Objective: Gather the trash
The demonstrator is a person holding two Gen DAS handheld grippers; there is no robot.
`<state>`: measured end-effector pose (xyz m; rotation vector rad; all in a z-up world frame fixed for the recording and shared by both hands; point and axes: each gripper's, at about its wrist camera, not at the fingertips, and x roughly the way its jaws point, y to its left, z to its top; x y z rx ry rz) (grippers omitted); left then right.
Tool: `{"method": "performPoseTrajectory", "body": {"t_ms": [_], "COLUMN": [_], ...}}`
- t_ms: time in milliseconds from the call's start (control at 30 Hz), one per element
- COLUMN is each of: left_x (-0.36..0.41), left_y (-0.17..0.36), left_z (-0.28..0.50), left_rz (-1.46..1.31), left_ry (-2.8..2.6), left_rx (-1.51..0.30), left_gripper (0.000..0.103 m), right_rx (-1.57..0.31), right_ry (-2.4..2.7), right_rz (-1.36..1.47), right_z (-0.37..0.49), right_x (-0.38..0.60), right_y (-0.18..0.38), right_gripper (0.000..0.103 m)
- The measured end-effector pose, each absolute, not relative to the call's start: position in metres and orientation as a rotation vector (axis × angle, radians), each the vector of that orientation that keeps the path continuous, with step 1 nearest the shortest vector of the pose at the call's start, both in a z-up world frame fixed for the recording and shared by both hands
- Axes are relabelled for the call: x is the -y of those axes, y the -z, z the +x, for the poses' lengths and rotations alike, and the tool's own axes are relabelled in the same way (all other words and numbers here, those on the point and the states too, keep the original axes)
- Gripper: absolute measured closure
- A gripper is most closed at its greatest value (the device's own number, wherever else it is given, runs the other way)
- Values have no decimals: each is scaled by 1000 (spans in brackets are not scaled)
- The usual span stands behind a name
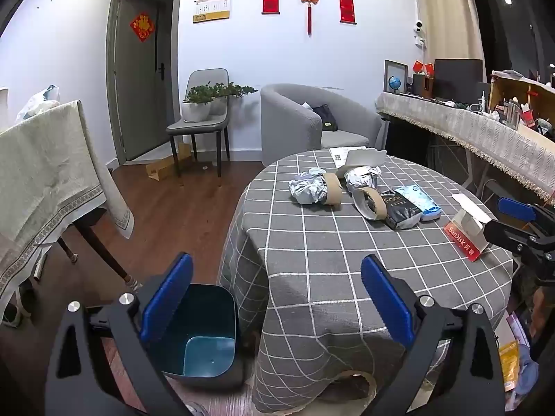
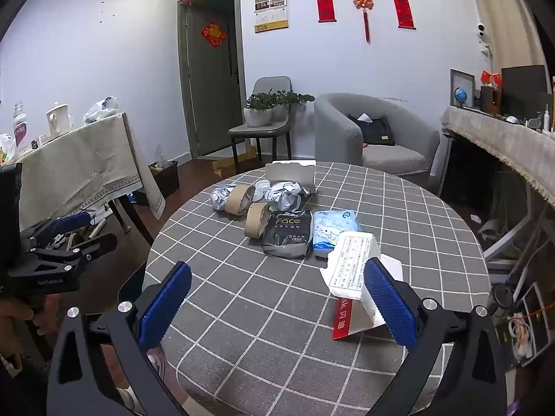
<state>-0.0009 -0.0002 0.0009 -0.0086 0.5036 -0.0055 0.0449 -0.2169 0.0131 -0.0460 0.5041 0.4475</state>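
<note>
Blue-padded jaws of the left gripper (image 1: 275, 300) stand wide apart with nothing between them, hanging over the near edge of the round worktop (image 1: 347, 270) and an open teal bin (image 1: 204, 339) on the floor beside it. Equally wide and empty, the right gripper (image 2: 277, 306) hovers above the checked cloth, its right jaw just beside a torn white and red carton (image 2: 353, 277). Further back on the cloth the trash lies in a loose cluster: two crumpled foil balls (image 2: 286, 194), two brown tape rolls (image 2: 256, 220), a black tissue pack (image 2: 288, 234) touching a light blue tissue pack (image 2: 333, 232), and a grey folded card (image 2: 291, 173) behind them
</note>
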Motion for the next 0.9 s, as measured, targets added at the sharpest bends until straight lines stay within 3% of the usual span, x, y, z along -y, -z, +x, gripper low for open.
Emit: {"method": "performPoseTrajectory", "body": {"t_ms": [900], "left_x": [3], "left_y": [0], "left_z": [-1], "left_rz": [-1], "left_ry": [7], "left_rx": [-508], "left_gripper": [4], "right_rx": [-514], "right_ry": [-445], "right_rz": [-53], "right_z": [47], "right_x": [216], "right_y": [-12], "right_gripper": [3]}}
